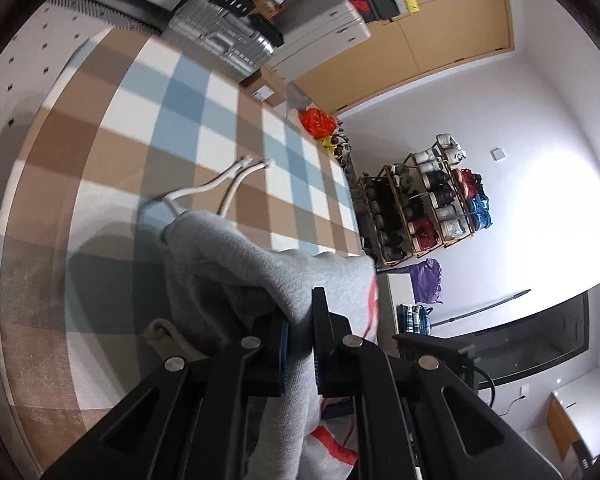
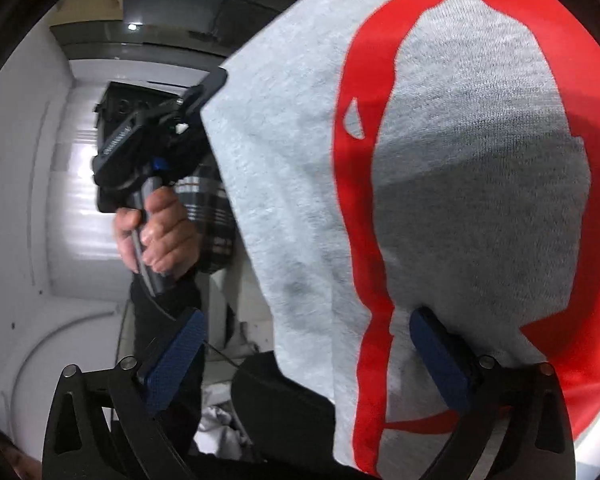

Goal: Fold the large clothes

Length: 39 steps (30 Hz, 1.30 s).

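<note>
A checked blanket [image 1: 148,128] of brown, blue and white squares is covering the work surface, with a shoe rack [image 1: 420,200] standing against the white wall beyond its far edge and a silver suitcase [image 1: 216,36] past its far corner. The grey hoodie [image 1: 260,264], printed in red, is hanging above the near part of the blanket rather than lying flat on it; its two white drawstrings [image 1: 236,176] are trailing onto the blanket toward the shoe rack. The left gripper [image 1: 300,332] is pinching a fold of the grey cloth, its jaws closed on the fabric. The right gripper [image 2: 308,360] is standing with its jaws spread wide; the hanging cloth is draping between the blue pads [image 2: 172,360] without being pressed by them. In the right wrist view the person's left hand [image 2: 156,232] is clasping the handle of the other tool, beside the raised garment. By judgement, the step in hand is lifting and spreading the hoodie before the first fold; the next move is calling for the right gripper to close on a free edge, so that both grippers can stretch the cloth and lay it on the blanket. The garment's long axis appears to be running roughly from the grippers toward the shoe rack, hood end leading, though bunching is hiding most of it.
</note>
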Each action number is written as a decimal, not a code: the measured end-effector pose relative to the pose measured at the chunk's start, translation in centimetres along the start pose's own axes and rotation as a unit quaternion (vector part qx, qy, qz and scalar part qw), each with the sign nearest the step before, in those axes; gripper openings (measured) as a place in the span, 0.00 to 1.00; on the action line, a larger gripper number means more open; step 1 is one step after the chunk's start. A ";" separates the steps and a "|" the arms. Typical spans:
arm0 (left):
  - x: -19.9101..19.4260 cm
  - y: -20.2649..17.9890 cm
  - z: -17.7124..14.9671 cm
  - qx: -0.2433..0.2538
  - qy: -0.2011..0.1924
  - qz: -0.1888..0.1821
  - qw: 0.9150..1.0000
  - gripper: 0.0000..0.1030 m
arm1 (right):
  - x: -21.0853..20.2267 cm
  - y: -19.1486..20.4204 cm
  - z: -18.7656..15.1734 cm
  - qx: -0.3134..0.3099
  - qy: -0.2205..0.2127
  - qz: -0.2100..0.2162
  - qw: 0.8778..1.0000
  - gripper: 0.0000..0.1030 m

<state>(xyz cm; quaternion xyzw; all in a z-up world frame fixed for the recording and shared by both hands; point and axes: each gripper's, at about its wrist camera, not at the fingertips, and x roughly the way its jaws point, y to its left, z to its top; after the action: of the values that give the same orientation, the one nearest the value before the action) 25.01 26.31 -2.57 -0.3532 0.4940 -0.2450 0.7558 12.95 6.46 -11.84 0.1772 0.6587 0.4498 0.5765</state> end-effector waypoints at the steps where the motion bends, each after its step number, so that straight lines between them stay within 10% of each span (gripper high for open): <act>1: 0.3 0.8 0.0 -0.005 0.004 0.005 1.000 0.05 | 0.3 0.3 0.0 -0.003 0.005 -0.014 1.000 1.00; 6: 1.6 5.2 -0.7 -0.088 0.034 0.050 0.994 0.06 | 1.2 1.2 0.4 -0.007 0.026 -0.060 0.998 1.00; 11: -3.0 0.5 -4.0 -0.018 -0.015 0.044 0.999 0.06 | 0.6 1.5 0.6 0.002 0.026 -0.055 0.998 1.00; 13: -4.1 -2.3 -6.3 0.017 -0.021 0.012 1.000 0.19 | 0.3 1.3 0.4 0.004 0.018 -0.046 0.999 1.00; 14: -4.0 -3.3 -7.2 0.029 -0.016 0.003 0.999 0.47 | 0.0 1.3 0.2 0.006 0.012 -0.038 0.999 1.00; 15: -3.8 -4.4 -8.7 0.036 -0.011 -0.007 0.999 0.66 | -0.5 1.1 -0.1 0.011 0.002 -0.020 1.000 1.00; 17: -2.8 -5.4 -10.9 0.043 0.001 -0.035 0.998 0.66 | -1.9 0.4 -0.6 0.026 -0.014 0.020 0.999 1.00; 23: 3.0 -1.7 -15.4 0.004 0.058 0.031 0.998 0.63 | -6.5 -3.8 -5.0 0.107 -0.081 0.210 0.968 1.00; 27: 2.4 -0.5 -16.3 -0.006 0.038 0.056 0.998 0.45 | -6.1 -5.0 -8.6 0.113 -0.042 0.160 0.980 1.00; 34: 2.1 -2.9 -18.6 0.076 0.019 0.145 0.986 0.44 | -4.9 -4.2 -10.5 0.061 -0.034 0.069 0.995 0.89; 39: 0.2 -6.6 -17.9 0.075 0.018 0.120 0.990 0.45 | -8.2 1.6 -7.3 -0.004 -0.016 -0.056 0.998 0.91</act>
<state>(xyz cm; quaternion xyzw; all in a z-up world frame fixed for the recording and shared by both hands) 8.47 16.78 -2.29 -0.2295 0.5269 -0.1951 0.7948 7.99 -1.69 -6.19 0.1454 0.6565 0.4162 0.6120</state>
